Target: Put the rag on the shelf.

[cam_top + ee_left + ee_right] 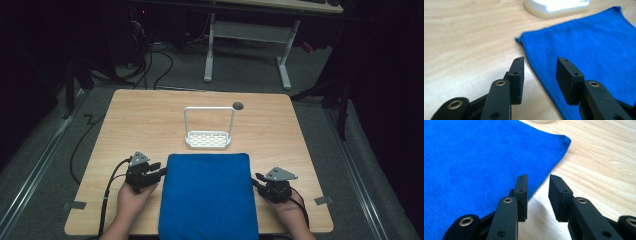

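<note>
rack: white wire rack (208, 139) mid-table | table (145, 120): wood | floor: cables (150, 62)

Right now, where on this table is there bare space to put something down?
Bare wood lies left and right of the white rack, and behind it to the table's far edge. The near middle is crowded: blue cloth, flanked by the left gripper and right gripper.

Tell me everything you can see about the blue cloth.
The blue cloth is a plain, bright blue fabric with a fine soft nap, spread flat as a near-square on the wooden table, its near edge reaching the table's front edge. It lies just short of the white rack. The left gripper and right gripper flank its sides, jaws open, neither clamping it.
</note>
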{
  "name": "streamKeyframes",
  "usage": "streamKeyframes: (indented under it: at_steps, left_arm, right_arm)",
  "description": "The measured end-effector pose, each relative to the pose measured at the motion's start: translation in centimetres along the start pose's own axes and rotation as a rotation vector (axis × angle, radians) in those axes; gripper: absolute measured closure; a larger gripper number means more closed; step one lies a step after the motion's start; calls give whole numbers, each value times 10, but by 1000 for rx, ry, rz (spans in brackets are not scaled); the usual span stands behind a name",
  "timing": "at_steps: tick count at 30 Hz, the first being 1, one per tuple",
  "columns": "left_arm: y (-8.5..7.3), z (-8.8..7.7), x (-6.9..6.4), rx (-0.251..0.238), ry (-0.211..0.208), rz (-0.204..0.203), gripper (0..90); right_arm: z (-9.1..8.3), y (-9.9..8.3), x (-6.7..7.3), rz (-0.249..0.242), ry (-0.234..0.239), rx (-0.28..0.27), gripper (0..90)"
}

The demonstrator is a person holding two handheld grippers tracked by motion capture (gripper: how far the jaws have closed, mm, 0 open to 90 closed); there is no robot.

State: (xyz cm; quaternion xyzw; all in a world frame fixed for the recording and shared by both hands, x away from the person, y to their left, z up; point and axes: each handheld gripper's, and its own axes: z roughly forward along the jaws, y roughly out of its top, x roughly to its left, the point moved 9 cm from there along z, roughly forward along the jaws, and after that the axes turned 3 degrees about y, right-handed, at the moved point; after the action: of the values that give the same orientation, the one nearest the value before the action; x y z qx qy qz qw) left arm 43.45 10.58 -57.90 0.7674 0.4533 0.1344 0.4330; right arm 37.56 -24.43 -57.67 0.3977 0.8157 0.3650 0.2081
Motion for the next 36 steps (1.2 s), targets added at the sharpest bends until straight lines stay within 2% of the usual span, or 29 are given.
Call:
streamKeyframes:
  at_steps: [2,7,11,16,20,22,24,25,26,28,29,32,35,36]
  left_arm:
    - [3,3,1,-4,5,5,590]
    - [17,26,5,15,20,12,589]
    - [24,40,9,15,25,-6,605]
    - [24,47,11,51,21,-20,634]
    - [22,48,9,56,28,5,660]
    - [21,48,6,57,32,24,703]
    - [20,48,4,60,31,39,749]
    - [20,48,3,61,36,58,761]
    - [19,48,2,62,33,58,774]
    - [19,48,2,63,31,56,811]
    - [19,49,3,64,35,55,831]
    - [19,49,2,66,31,57,854]
    - [19,48,2,71,28,64,865]
    - [19,48,2,72,26,65,866]
  right_arm:
    - [-1,-1,0,3,-1,1,698]
    - [-3,-4,-2,14,-3,6,695]
    - [-1,-3,-2,12,-3,5,691]
    - [1,-2,-3,13,-1,3,680]
    - [3,-1,-3,38,4,-8,635]
    - [4,3,-3,68,10,-23,608]
    - [6,6,-4,77,8,-30,596]
    - [9,12,-6,111,7,-47,567]
    - [12,15,-7,126,1,-46,558]
    - [14,17,-10,127,-7,-43,548]
    - [22,22,-14,145,-28,-23,535]
    - [30,26,-21,138,-50,-16,532]
    - [58,34,-37,173,-70,34,513]
    - [62,36,-39,181,-73,39,509]
